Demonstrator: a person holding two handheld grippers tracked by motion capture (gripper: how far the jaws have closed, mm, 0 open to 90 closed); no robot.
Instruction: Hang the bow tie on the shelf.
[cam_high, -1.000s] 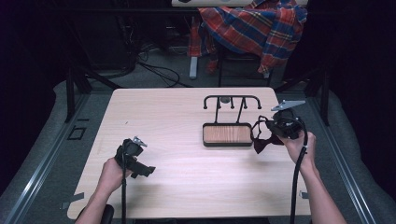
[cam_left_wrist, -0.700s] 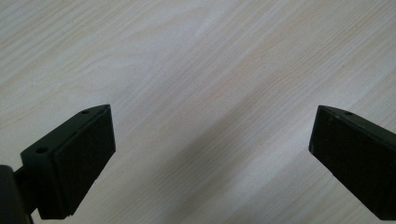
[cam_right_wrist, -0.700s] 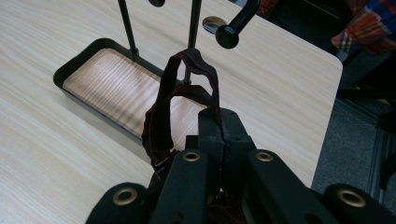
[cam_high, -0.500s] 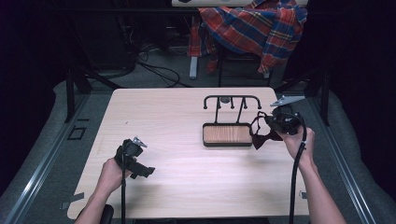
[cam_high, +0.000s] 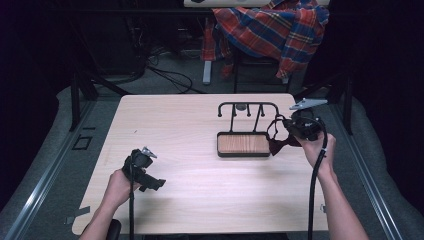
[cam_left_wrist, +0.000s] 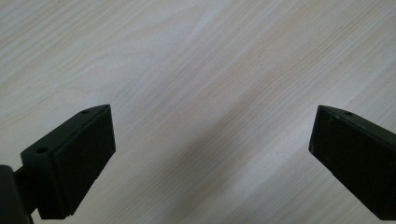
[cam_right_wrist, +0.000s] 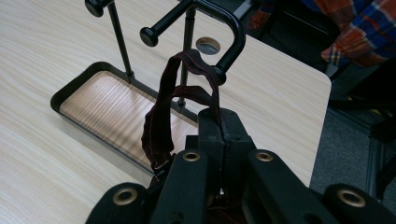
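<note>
High view: right tool (cam_high: 286, 134) clamped on a dark red bow tie (cam_high: 278, 145), held at the right end of the black stand (cam_high: 248, 106) whose wooden tray (cam_high: 243, 144) sits on the table (cam_high: 200, 120). Left tool (cam_high: 150, 181) idle near the front left of the table, well apart from the stand.

Left gripper view: jaws spread wide, nothing between them, bare table below.

Right gripper view: jaws pinched together on the bow tie's strap (cam_right_wrist: 161, 112), its loop draped over the curved end of the stand's top bar (cam_right_wrist: 231, 37), just behind the knob. Hanging seemingly almost done; left to do, by this reading: settle the loop on the bar, release, draw the tool back.
</note>
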